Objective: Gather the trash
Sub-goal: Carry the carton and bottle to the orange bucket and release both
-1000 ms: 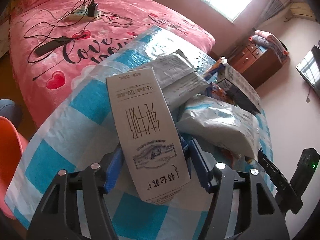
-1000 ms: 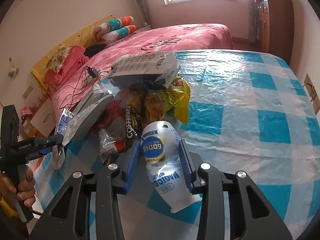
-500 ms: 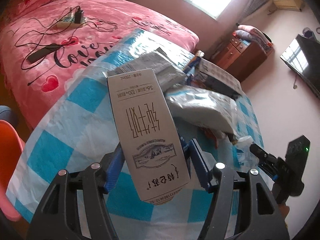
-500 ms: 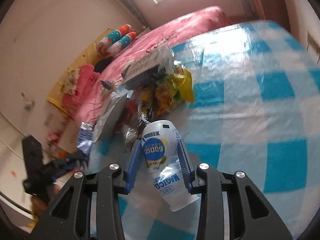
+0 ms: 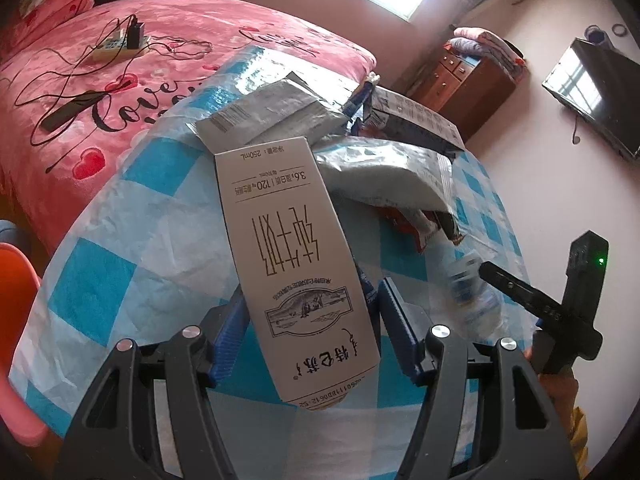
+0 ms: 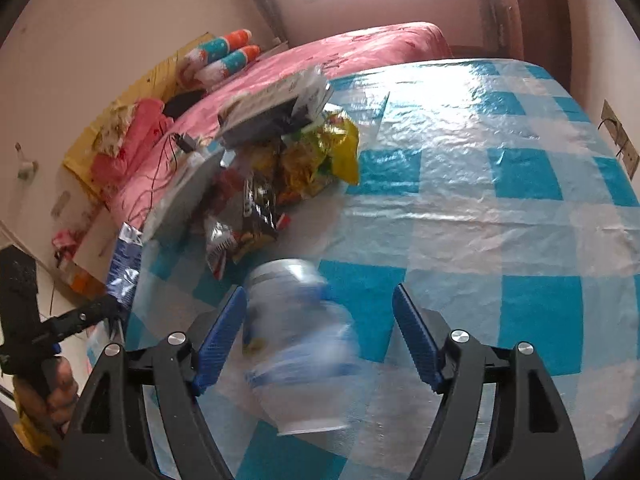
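Note:
My left gripper is shut on a flattened white milk carton with upside-down print, held above the checked table. My right gripper is open; a white and blue plastic bottle sits blurred between its blue fingers, loose, over the table. A heap of trash lies ahead: grey parcel bags, a yellow snack bag, a black coffee packet and a flat box. The right gripper and bottle also show in the left wrist view.
A pink bed with cables and a power strip stands beyond the table. A wooden dresser and a wall TV are at the right. An orange chair is at the table's left edge.
My right gripper has opened and let go of the bottle, which is now blurred and dropping between the fingers. My left gripper keeps the carton and has shifted slightly.

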Tool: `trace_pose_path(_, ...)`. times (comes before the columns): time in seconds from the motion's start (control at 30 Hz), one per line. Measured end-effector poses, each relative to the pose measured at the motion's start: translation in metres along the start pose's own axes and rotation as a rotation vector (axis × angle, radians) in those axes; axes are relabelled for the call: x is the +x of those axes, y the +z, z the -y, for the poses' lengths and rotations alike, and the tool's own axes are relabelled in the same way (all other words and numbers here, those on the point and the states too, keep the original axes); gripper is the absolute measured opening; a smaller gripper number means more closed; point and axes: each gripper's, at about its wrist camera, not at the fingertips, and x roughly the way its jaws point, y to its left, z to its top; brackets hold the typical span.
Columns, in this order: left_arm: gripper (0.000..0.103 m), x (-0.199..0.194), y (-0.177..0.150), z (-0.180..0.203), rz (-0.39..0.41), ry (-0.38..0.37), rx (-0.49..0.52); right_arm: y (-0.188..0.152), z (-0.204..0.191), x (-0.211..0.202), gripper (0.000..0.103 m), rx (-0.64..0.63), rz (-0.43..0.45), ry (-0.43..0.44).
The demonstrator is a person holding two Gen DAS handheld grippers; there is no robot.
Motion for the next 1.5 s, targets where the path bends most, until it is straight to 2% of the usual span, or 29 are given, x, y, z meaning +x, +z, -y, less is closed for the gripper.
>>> trace_pose_path(0.23, 0.064, -0.003, -0.004, -0.007, 0.0, -0.009, -0.002, -0.012, -0.023, 0.003, 0.076, -0.075, -0.008, -0.037)
trace_pose_path(0.4, 0.064, -0.007, -0.007, -0.009, 0.009, -0.013, 0.012, -0.02, -0.044, 0.008, 0.076, -0.16, -0.009, -0.138)
trace_pose_path(0.43, 0.064, -0.008, -0.007, -0.009, 0.012, -0.015, 0.014, -0.021, -0.046, 0.009, 0.073, -0.169, -0.012, -0.154)
trace_pose_path(0.47, 0.064, -0.009, -0.007, -0.01, 0.014, -0.017, 0.015, -0.022, -0.047, 0.01, 0.063, -0.172, -0.014, -0.164)
trace_pose_path(0.53, 0.064, -0.01, -0.008, -0.012, 0.018, -0.022, 0.016, -0.023, -0.049, 0.011, 0.059, -0.179, -0.011, -0.199)
trace_pose_path(0.87, 0.064, -0.022, -0.012, -0.023, 0.039, -0.052, 0.014, -0.027, -0.064, 0.003, 0.058, -0.187, 0.018, -0.194)
trace_pose_path(1.1, 0.064, -0.037, -0.012, -0.036, 0.073, -0.055, 0.001, -0.017, -0.098, 0.001, 0.058, -0.189, 0.023, -0.09)
trace_pose_path(1.3, 0.064, -0.061, -0.013, -0.056, 0.119, -0.026, -0.028, -0.005, -0.153, 0.014, 0.058, -0.205, -0.011, 0.103)
trace_pose_path(1.5, 0.064, -0.095, -0.023, -0.099, 0.17, 0.063, -0.083, -0.002, -0.228, 0.039, 0.058, -0.279, -0.069, 0.283)
